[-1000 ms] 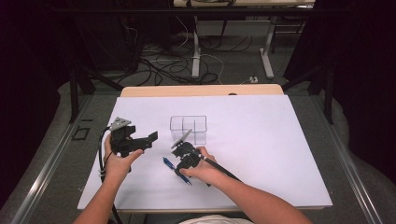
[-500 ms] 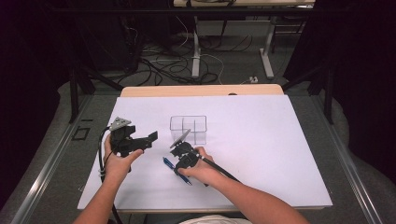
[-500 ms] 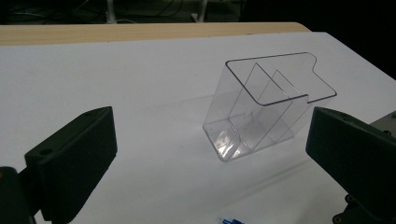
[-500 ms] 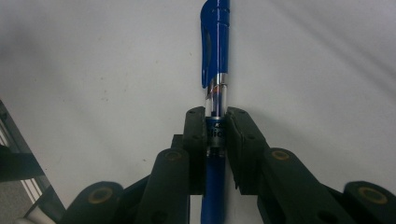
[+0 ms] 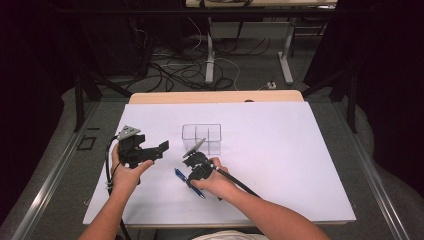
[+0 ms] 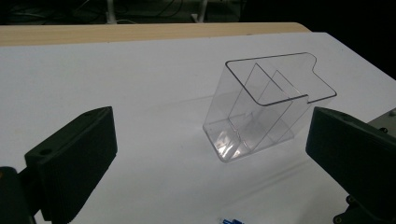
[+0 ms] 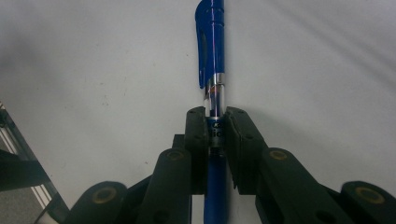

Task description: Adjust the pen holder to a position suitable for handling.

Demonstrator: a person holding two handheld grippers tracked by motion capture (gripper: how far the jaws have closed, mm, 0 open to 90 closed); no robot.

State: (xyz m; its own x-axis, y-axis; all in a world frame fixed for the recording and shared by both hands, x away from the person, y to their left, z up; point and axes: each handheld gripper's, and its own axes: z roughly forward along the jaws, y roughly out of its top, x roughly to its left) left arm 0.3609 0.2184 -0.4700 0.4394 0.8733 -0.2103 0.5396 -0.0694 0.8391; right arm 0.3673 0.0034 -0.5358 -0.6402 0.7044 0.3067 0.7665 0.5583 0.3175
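Right gripper view: right gripper [image 7: 215, 135] jaws clamp the slim blue plastic pen [image 7: 213, 56] mid-barrel; light, stiff, probably slippery. Left gripper [image 6: 205, 158] jaws stand apart.

A white-topped table [image 5: 280, 150] with a pale wooden strip [image 5: 215, 96] along its far edge stands on a grey floor [image 5: 240, 70]. Beyond it, loose black and white cables [image 5: 175, 67] lie tangled on the floor between the white metal legs [image 5: 210, 55] of another table at the far side. Dark curtains [image 5: 395, 75] close in the scene on the left and right, leaving those sides nearly black. Grey metal rails [image 5: 45, 195] run along the floor on both sides of the table. Light falls evenly on the tabletop.
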